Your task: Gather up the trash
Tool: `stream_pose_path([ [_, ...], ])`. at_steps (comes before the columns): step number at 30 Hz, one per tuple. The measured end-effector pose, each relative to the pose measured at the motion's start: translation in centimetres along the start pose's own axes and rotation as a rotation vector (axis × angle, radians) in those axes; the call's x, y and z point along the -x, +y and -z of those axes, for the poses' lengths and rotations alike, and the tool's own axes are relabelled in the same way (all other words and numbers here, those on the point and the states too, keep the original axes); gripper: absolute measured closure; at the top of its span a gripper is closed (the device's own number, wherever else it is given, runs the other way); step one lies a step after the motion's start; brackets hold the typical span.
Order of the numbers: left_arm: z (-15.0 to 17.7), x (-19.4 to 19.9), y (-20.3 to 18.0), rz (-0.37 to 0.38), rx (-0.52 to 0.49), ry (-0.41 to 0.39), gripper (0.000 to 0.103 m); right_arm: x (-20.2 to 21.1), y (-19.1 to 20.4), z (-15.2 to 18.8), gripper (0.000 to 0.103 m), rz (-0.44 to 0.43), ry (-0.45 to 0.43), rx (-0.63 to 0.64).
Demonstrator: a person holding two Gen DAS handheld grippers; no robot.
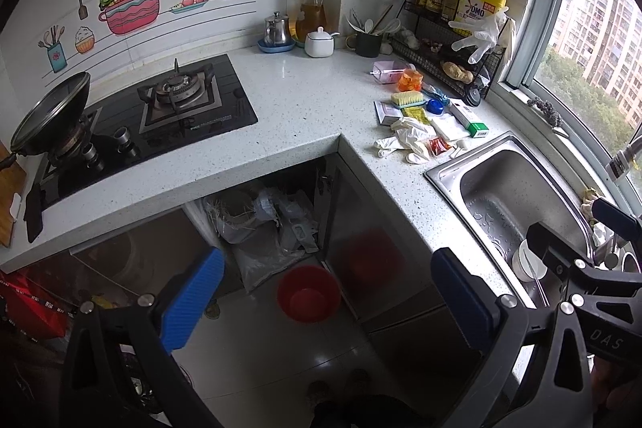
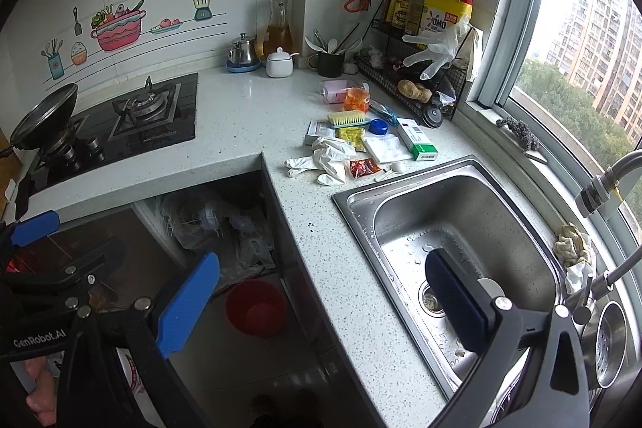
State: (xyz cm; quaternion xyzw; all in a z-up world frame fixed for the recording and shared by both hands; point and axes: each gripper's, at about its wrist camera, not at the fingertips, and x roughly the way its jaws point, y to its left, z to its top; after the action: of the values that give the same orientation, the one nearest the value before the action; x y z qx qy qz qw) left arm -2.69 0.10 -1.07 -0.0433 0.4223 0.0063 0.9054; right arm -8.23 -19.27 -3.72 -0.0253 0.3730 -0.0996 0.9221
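At nine o'clock in both views sits the stove (image 2: 154, 111), which we leave alone; low at about six o'clock a red bucket (image 2: 256, 307) stands on the floor below the counter (image 2: 248, 115), a likely place for the rubbish, though that is our guess. Toward one o'clock lies the trash pile: crumpled white gloves (image 2: 327, 159), a red sauce packet (image 2: 364, 167), a yellow packet (image 2: 351, 135) and a green-ended box (image 2: 417, 139), crowded together just above the sink (image 2: 461, 227). We judge nothing is collected yet. We should reach for a loose edge piece first, such as the gloves, pinching low against the counter. Our left gripper (image 1: 327, 307) hangs with fingers wide apart, empty, over the floor; our right gripper (image 2: 323, 307) is likewise spread wide, holding nothing.
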Motion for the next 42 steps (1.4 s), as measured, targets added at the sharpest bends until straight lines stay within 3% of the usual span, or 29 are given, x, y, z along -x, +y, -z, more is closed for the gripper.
stream_pose_path([
  [42, -1.2, -1.8, 1.0, 0.033, -0.038, 0.027, 0.000, -1.3, 0.6, -0.9, 0.000, 0.007, 0.025, -0.006],
])
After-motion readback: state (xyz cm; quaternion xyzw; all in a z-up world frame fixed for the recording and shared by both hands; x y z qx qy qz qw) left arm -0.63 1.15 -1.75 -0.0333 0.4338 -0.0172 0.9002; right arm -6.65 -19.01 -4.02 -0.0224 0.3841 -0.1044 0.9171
